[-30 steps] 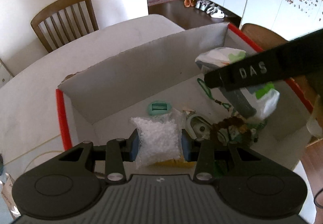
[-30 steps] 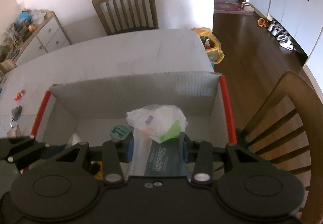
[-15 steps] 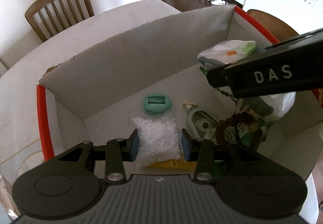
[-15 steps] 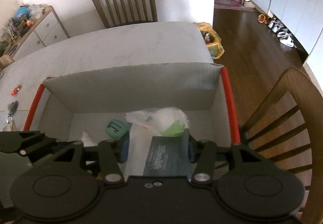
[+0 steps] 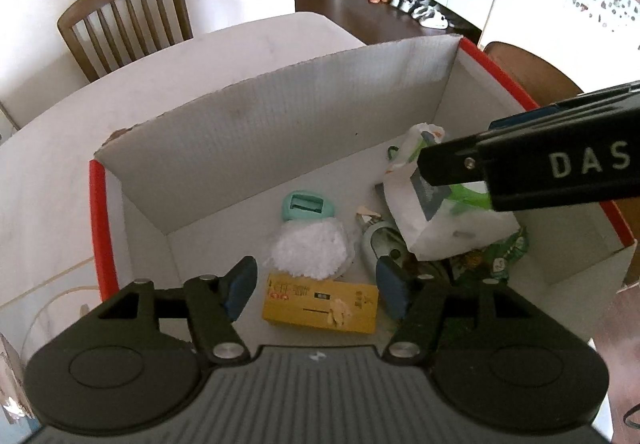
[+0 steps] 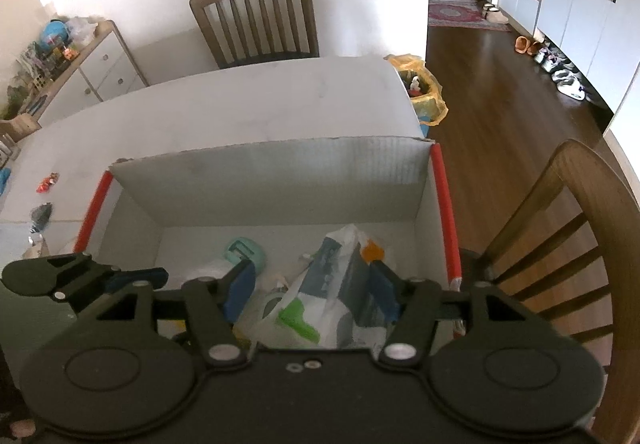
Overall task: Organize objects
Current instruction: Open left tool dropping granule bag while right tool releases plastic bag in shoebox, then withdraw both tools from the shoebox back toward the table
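Both tools are over the cardboard box (image 5: 280, 132) on the worktop (image 6: 260, 104). The left tool (image 5: 316, 284) has just spread wide, and the bag of white granules (image 5: 310, 252) it held a moment ago now lies on the box floor beside a yellow carton (image 5: 320, 308). The right tool (image 6: 312, 292) has also let go, its pads wide around the white plastic bag (image 6: 320, 300) resting inside. Both items look delivered.

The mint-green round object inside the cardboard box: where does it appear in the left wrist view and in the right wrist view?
Left wrist view: the mint-green round object lies on the box floor near the picture's middle, just beyond the white granule bag.
Right wrist view: it sits left of centre, above the left fingertip.
Shared landmark: the red-edged cardboard box.
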